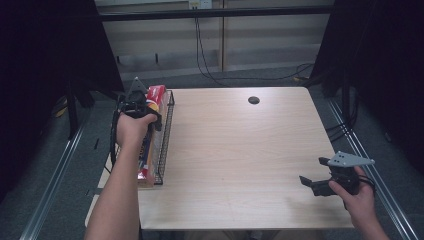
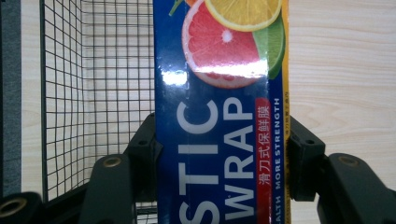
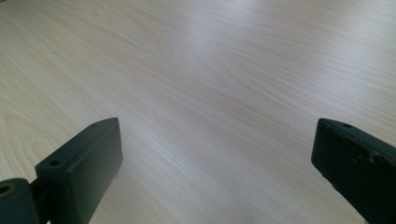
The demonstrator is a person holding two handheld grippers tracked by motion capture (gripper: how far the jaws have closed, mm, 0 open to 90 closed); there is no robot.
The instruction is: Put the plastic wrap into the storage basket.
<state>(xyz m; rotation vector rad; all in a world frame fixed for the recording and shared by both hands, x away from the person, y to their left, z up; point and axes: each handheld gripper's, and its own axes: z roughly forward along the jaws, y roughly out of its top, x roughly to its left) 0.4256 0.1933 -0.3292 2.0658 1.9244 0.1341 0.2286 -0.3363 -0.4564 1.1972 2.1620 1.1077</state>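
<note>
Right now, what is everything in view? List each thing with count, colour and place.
plastic wrap box: one, blue with citrus fruit print, held over the wire basket at the table's left edge.
wire basket: one, black mesh, left edge of the table.
table: one, light wood, centre.
cable hole: one, dark, far side of the tabletop.
cables: several, black, on the floor behind the table.
left hand-held gripper: one, black, shut on the plastic wrap box.
right hand-held gripper: one, black, open above the table's near right corner.

Tabletop (image 1: 240,150) open; wire basket (image 1: 167,135) walls left edge.
</note>
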